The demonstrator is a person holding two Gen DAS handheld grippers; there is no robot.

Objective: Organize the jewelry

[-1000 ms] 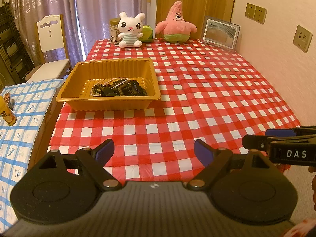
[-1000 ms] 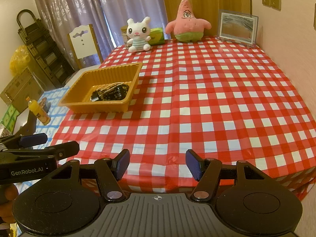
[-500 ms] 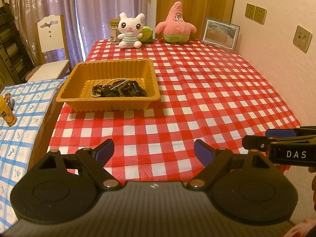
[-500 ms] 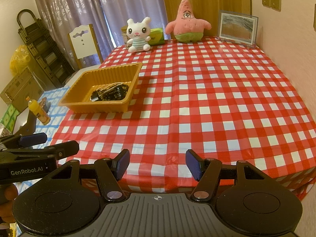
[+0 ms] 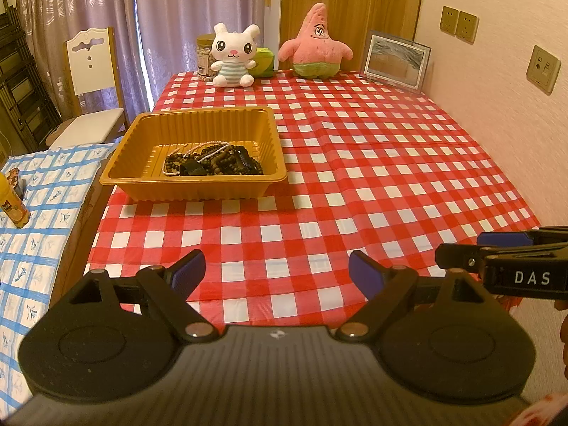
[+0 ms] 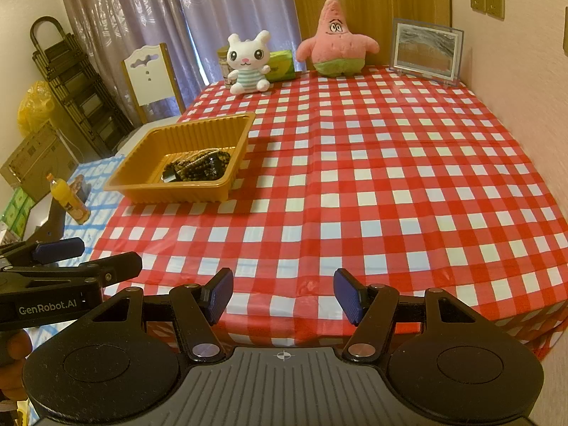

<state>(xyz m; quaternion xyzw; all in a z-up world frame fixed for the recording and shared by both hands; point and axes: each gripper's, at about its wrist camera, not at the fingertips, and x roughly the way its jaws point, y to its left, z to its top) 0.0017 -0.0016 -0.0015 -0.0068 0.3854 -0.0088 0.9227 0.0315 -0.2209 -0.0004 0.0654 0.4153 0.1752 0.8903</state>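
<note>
An orange plastic tray (image 5: 198, 124) (image 6: 198, 131) stands on the left side of the red-checked table (image 5: 355, 177) (image 6: 372, 177). In it lies a tangled pile of dark bead strings and a thin pale chain (image 5: 213, 161) (image 6: 198, 167). My left gripper (image 5: 277, 275) is open and empty above the table's near edge, well short of the tray. My right gripper (image 6: 282, 294) is open and empty at the near edge. Each gripper shows in the other's view: the right one at the right side (image 5: 497, 252), the left one at the left side (image 6: 78, 259).
At the far edge stand a white bunny plush (image 5: 232, 55), a jar (image 5: 205, 55), a green box (image 5: 264, 67), a pink star plush (image 5: 316, 44) and a framed picture (image 5: 396, 60). A lower blue-checked surface (image 5: 42, 213) with a yellow bottle (image 5: 12, 200) lies left. A wall runs along the right.
</note>
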